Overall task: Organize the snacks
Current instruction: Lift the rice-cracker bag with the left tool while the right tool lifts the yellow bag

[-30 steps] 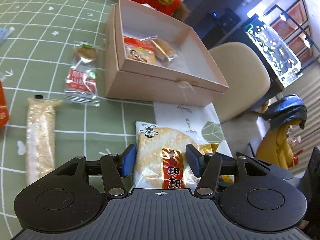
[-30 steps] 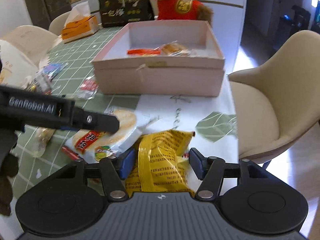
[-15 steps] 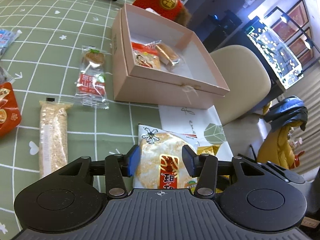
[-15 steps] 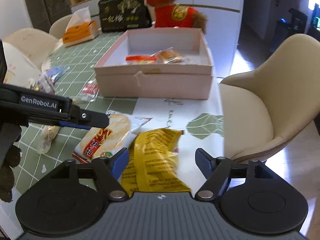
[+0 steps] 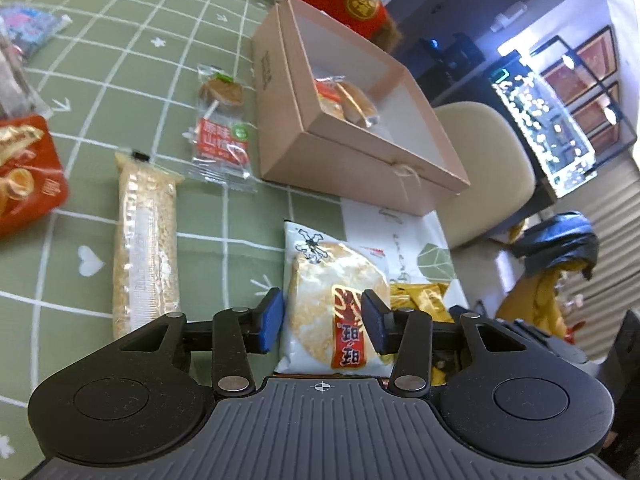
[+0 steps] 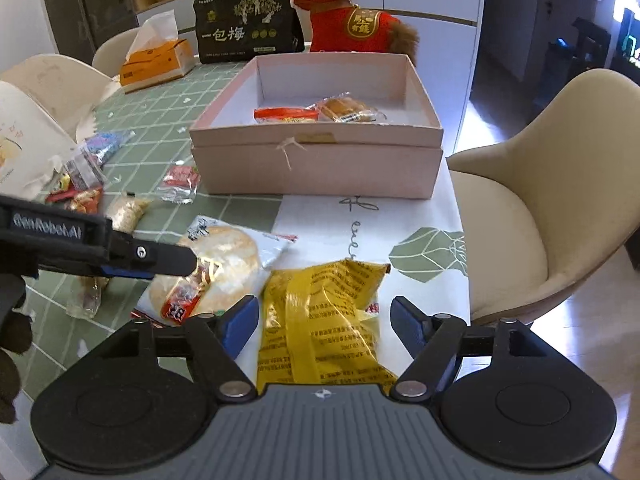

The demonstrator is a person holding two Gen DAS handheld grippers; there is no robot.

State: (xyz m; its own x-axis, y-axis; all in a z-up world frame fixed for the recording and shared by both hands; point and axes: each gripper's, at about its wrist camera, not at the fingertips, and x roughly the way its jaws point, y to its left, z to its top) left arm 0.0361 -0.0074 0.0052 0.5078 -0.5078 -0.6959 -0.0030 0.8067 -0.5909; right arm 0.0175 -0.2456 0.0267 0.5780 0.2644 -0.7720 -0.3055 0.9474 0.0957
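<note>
L wrist view: left gripper angled down at the desk, fingers just been closing round the rice cracker pack, pads beside its edges, grip not clear. R wrist view: right gripper tilted down, fingers released, wide apart, yellow snack bag between, untouched; pink box beyond.

The box stands near the right edge of the surface with two snack packs in it, the rice cracker pack lies before it, and the crumpled bag lies just right of that pack.
</note>
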